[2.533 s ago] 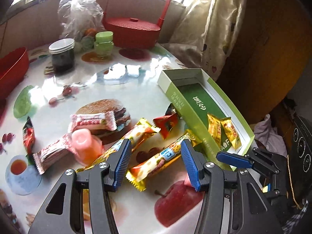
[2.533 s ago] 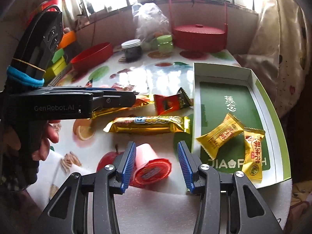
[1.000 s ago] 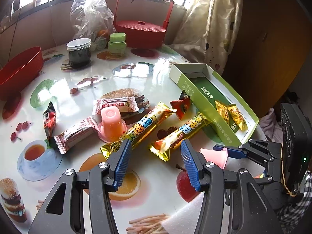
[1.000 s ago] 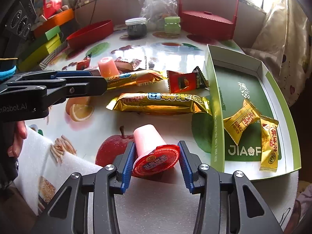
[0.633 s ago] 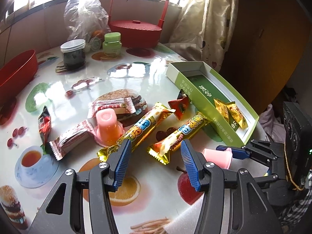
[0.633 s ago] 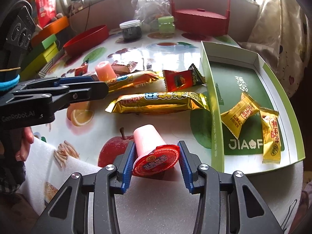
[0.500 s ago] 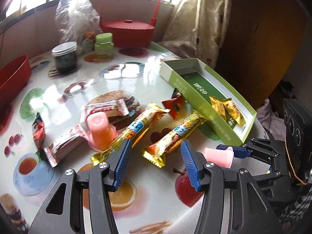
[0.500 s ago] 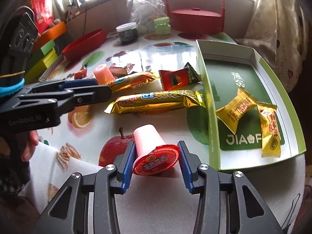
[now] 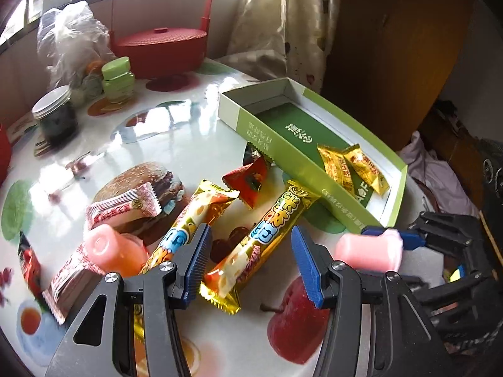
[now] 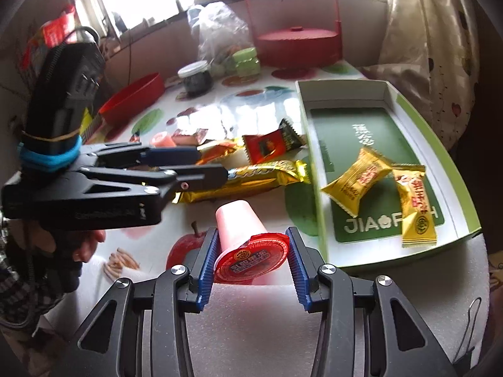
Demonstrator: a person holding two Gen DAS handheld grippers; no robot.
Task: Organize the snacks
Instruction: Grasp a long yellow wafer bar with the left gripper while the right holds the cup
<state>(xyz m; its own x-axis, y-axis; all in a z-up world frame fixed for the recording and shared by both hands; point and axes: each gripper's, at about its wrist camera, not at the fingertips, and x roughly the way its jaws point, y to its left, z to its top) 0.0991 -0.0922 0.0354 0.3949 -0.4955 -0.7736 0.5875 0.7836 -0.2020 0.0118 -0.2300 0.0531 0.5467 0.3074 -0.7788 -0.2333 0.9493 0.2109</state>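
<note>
My right gripper (image 10: 251, 251) is shut on a pink jelly cup (image 10: 239, 220) with a red lid, held on its side just above the table's near edge. The same cup (image 9: 367, 249) shows at the right of the left wrist view. To its right lies the open green box (image 10: 317, 188) with two yellow candies (image 10: 361, 182) inside. My left gripper (image 9: 250, 251) stands open above a gold snack bar (image 9: 267, 229), pads apart from it. A second gold bar (image 9: 188, 220), a red packet (image 9: 248, 179), pink wafer packs (image 9: 122, 209) and another jelly cup (image 9: 110, 248) lie loose on the table.
At the back stand a red lidded basket (image 9: 157, 47), a plastic bag (image 9: 72, 40), a dark jar (image 9: 56, 119) and a green jar (image 9: 118, 78). A red bowl (image 10: 132, 100) sits far left. White foam (image 10: 251, 314) covers the near edge. A curtain and a wooden cabinet stand on the right.
My right gripper closed on the jelly cup, lifted it off the table and brought it closer to the box. My left gripper rolled and moved in low over the gold bar.
</note>
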